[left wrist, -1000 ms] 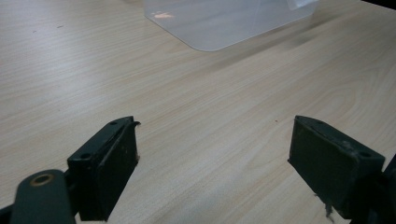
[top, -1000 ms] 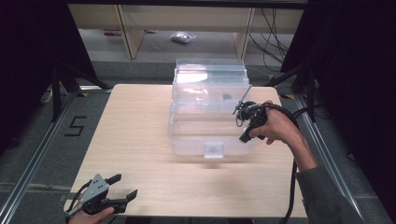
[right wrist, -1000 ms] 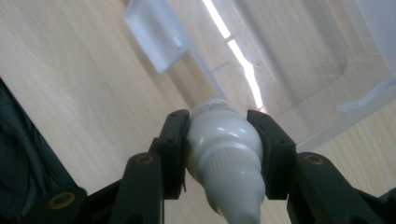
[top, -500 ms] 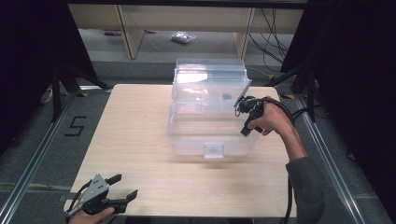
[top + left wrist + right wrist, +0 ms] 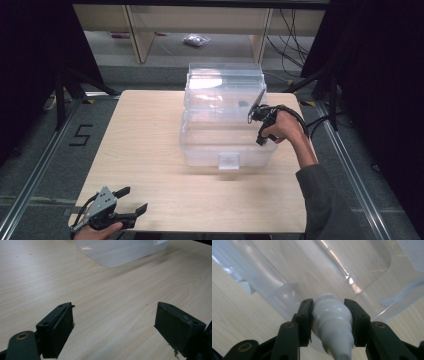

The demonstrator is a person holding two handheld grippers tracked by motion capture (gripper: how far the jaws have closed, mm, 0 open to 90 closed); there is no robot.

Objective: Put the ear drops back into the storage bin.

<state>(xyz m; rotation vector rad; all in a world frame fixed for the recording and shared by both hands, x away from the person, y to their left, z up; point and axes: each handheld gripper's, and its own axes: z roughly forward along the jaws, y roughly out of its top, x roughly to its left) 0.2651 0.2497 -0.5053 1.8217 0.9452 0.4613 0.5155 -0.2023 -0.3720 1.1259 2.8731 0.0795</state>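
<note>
**Right gripper holds a small white bottle over an open clear bin**

A clear plastic bin (image 5: 222, 135) sits at the middle of the light wooden desk (image 5: 145, 145), its lid standing up at the far side and a small latch tab on its near wall. The bin's walls are see-through, and a small dark item lies inside near the far right; it is too small to identify.

The right gripper (image 5: 257, 111) is raised at the bin's right edge, held in the person's right hand (image 5: 285, 127) with a dark cable trailing off behind it. In the right gripper view its two black fingers (image 5: 305, 315) are closed onto a small white bottle (image 5: 332, 315), one pad on each side of its body. The bottle's ribbed cap and tapered tip point back toward the camera, and the clear bin lies just beyond it.

The left gripper (image 5: 131, 201) rests low at the near left corner of the desk, held in the left hand (image 5: 97, 232) and well apart from the bin. Its fingers (image 5: 58, 327) stand wide apart with nothing between them, bare wood showing in the gap.
</note>
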